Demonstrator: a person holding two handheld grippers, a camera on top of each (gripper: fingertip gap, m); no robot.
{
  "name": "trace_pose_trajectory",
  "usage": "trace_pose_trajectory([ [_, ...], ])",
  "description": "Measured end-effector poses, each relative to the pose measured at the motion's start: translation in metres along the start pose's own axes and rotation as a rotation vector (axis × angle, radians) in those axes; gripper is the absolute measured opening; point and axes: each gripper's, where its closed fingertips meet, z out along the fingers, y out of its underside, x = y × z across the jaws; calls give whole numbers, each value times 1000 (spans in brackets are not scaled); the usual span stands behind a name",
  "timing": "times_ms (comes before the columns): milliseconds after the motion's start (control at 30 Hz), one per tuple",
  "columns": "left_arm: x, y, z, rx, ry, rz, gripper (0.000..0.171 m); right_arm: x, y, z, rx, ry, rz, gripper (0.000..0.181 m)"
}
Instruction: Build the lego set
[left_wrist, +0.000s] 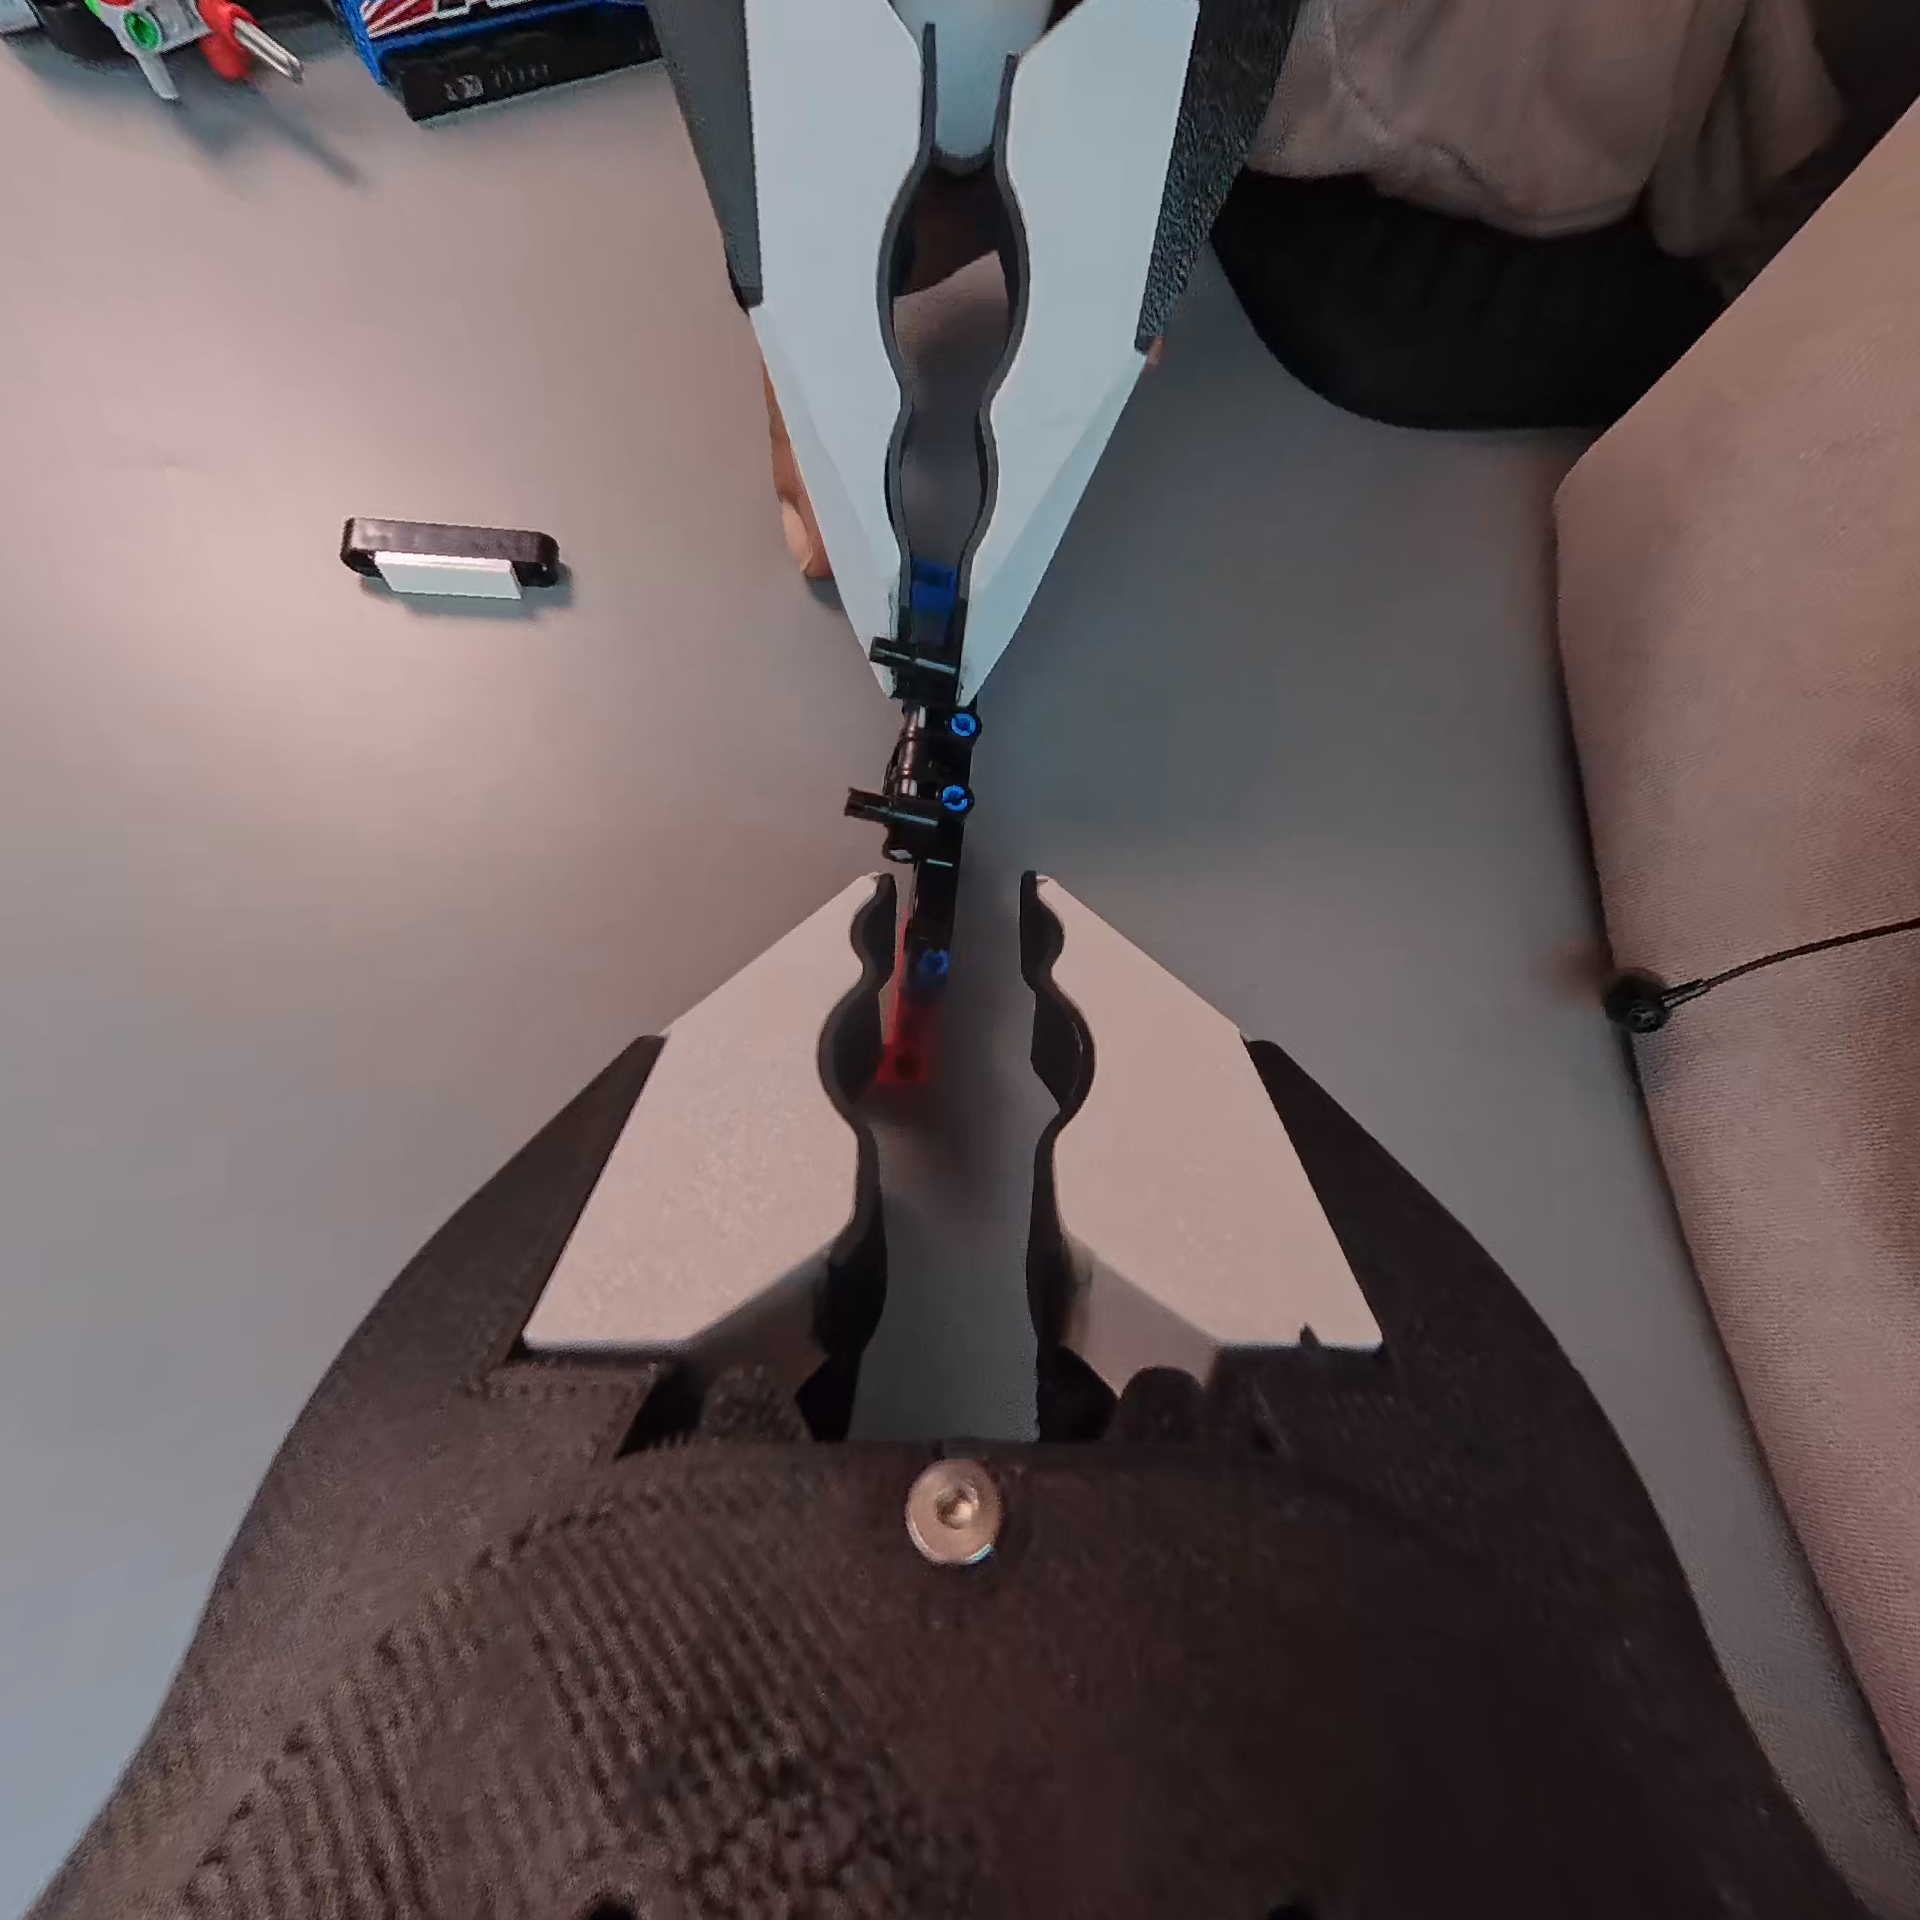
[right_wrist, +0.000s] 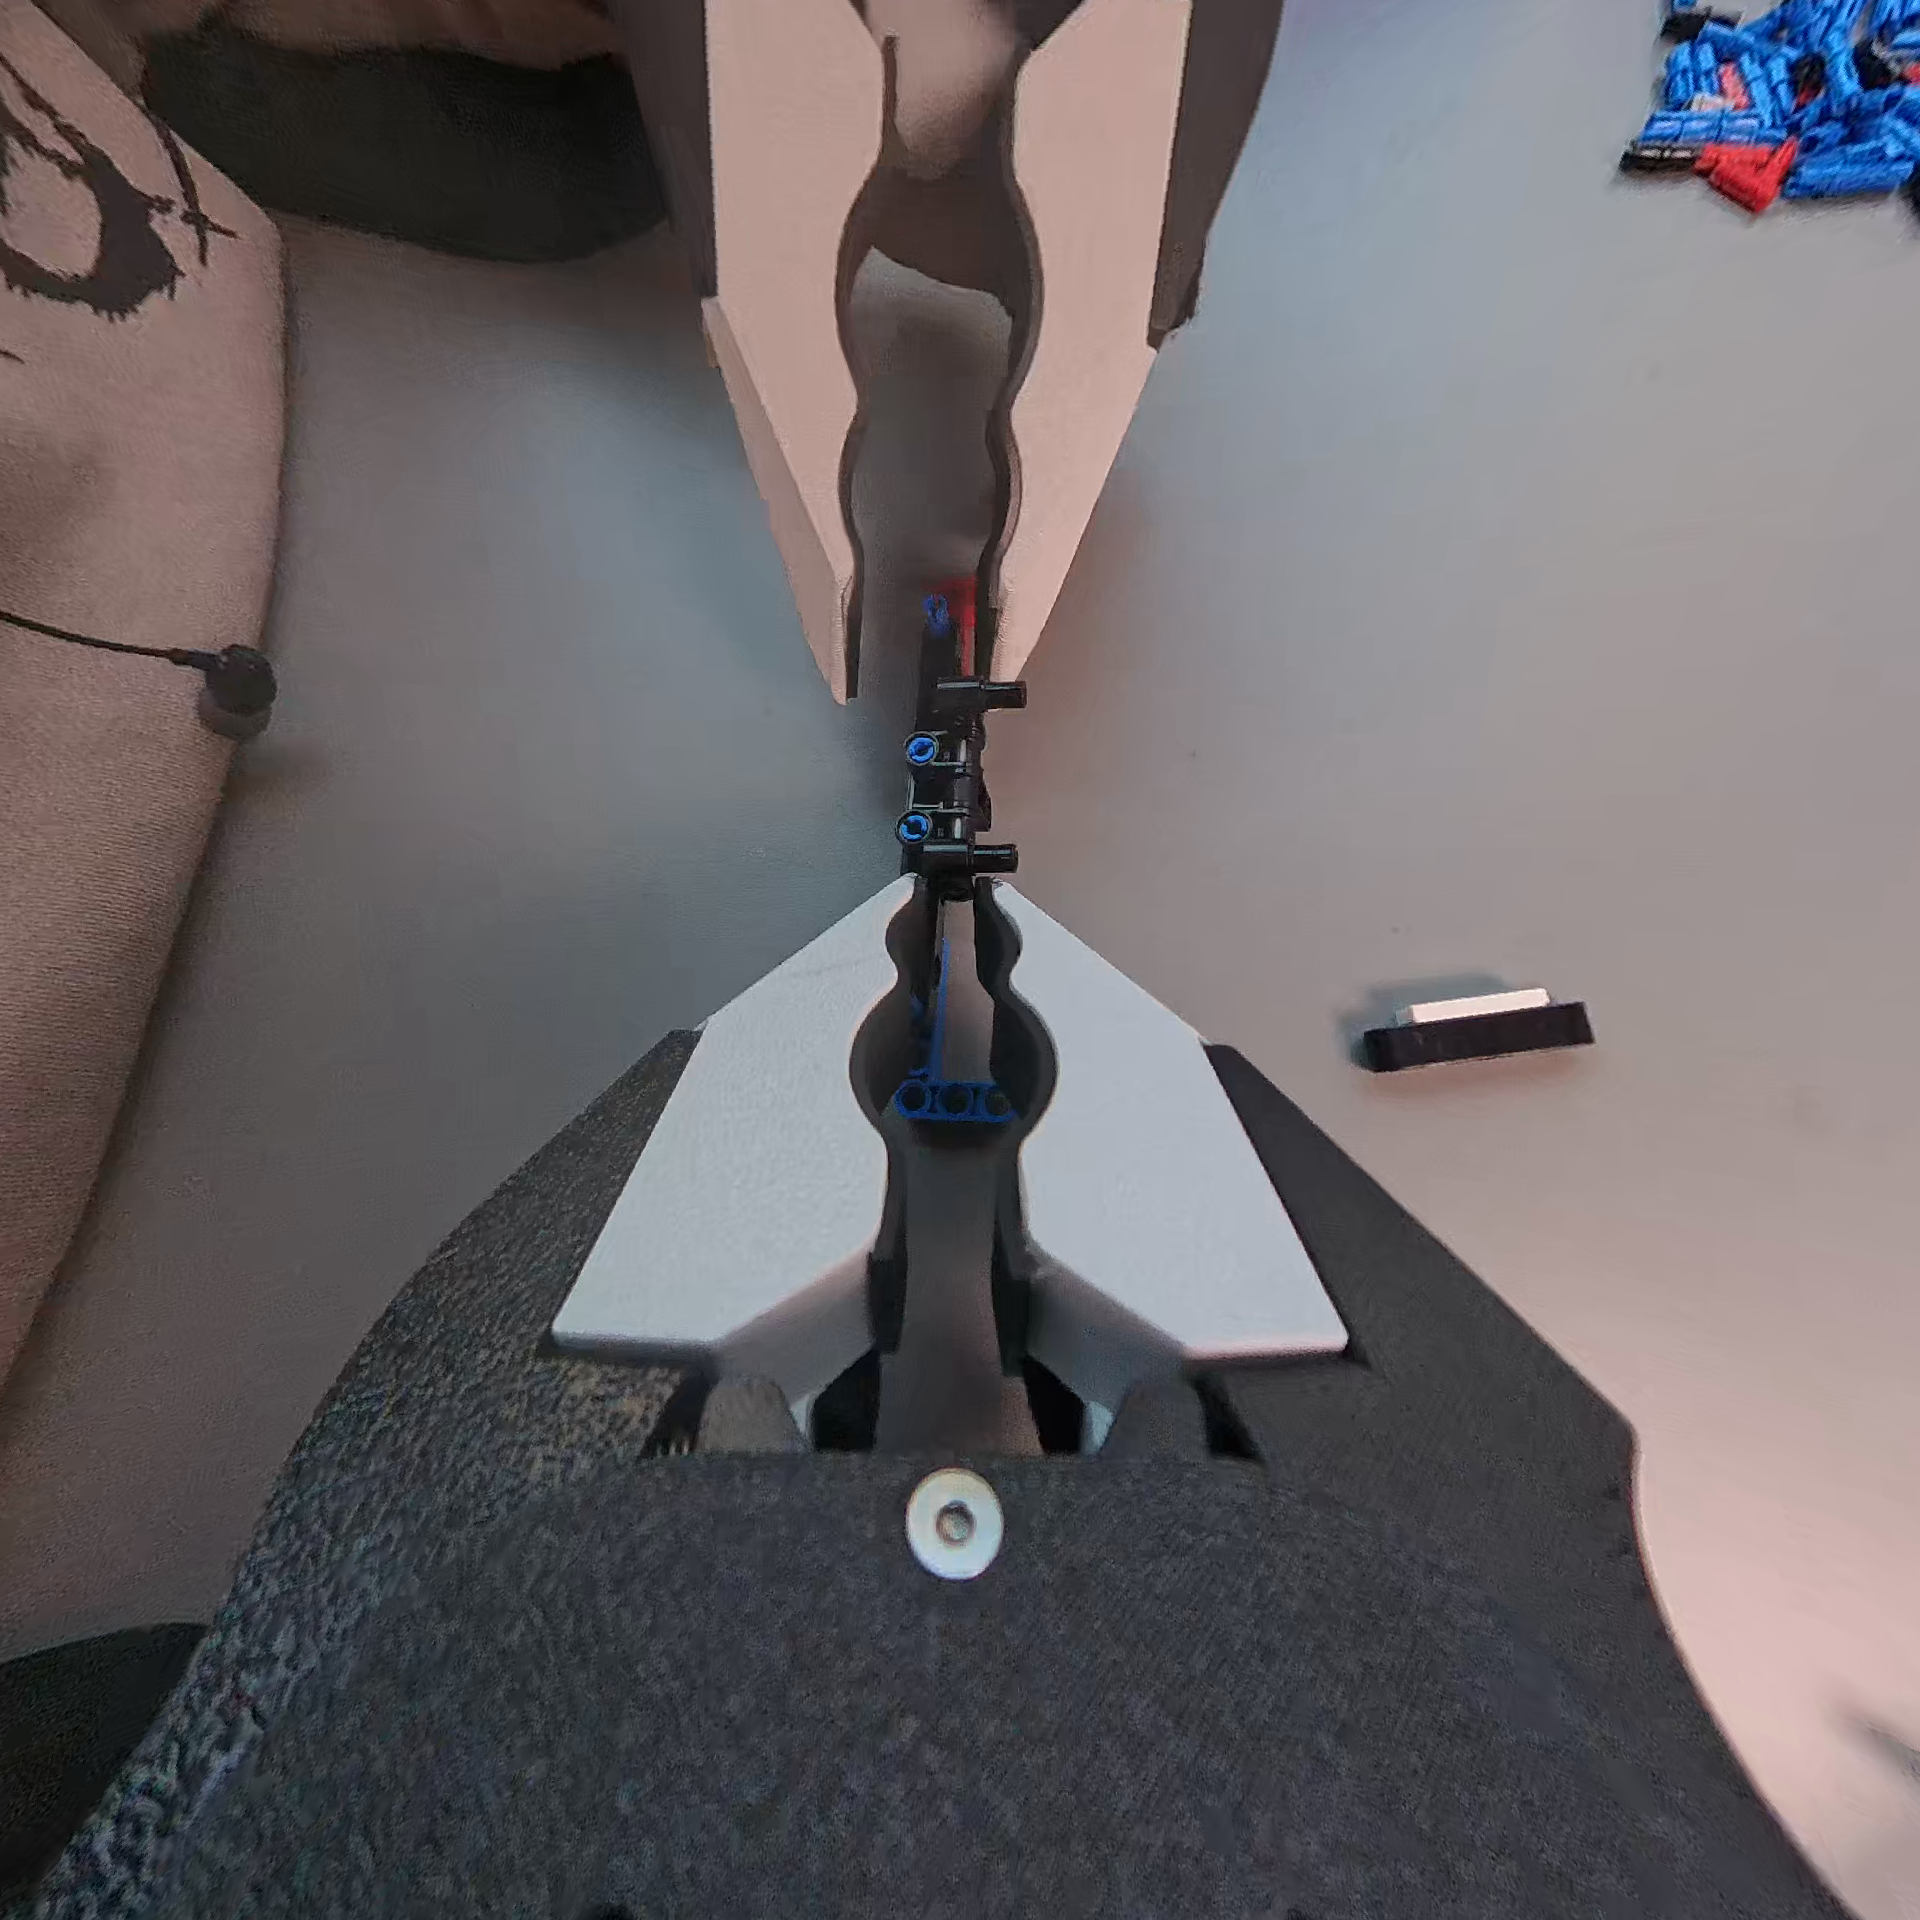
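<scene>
- The right gripper (right_wrist: 948, 883) is clamped on one end of a slim lego assembly (right_wrist: 951, 790), its two fingers pressed together at the tips around the black beam; a blue beam (right_wrist: 954, 1099) of the same build sits back between the fingers, in the round hollow.
- The left gripper (left_wrist: 956, 883) faces it head-on with its fingers apart. The red end (left_wrist: 902, 1049) of the assembly lies inside that gap, close against the left finger and clear of the right one.
- Seen from the left wrist view, the lego assembly (left_wrist: 928, 800) stretches straight ahead from the left gripper's gap to the right gripper (left_wrist: 928, 681), whose white fingers close on the far end.
- Seen from the right wrist view, the left gripper (right_wrist: 925, 686) stands directly ahead, fingers spread either side of the red and blue end.
- Blue pins (right_wrist: 920, 748) and black pins (right_wrist: 987, 691) stick out sideways from the span between the two grippers.
- The assembly hangs above the grey table (right_wrist: 1455, 623), held off it.
- A loose black beam with a white piece (left_wrist: 452, 559) lies on the table, ahead and well left of the left gripper.
- A pile of blue and red lego parts (right_wrist: 1797, 114) lies far ahead and right of the right gripper.
- A person's beige sleeve (left_wrist: 1745, 831) runs along the right of the left gripper.
</scene>
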Motion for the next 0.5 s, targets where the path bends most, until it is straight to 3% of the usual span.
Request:
trace_pose_trajectory([
  [133,-5,12,5,-80,-72,66,8,-2,1,0,-18,-19,33,6],
  [267,-5,12,5,-87,-88,106,7,1,4,-11,-19,-5,16,19],
  [367,-7,12,4,-86,-98,112,7,10,-2,-26,37,6,62,19],
  [500,-5,9,0,-54,-77,92,16,58,0,-36,45,203,215,17],
])
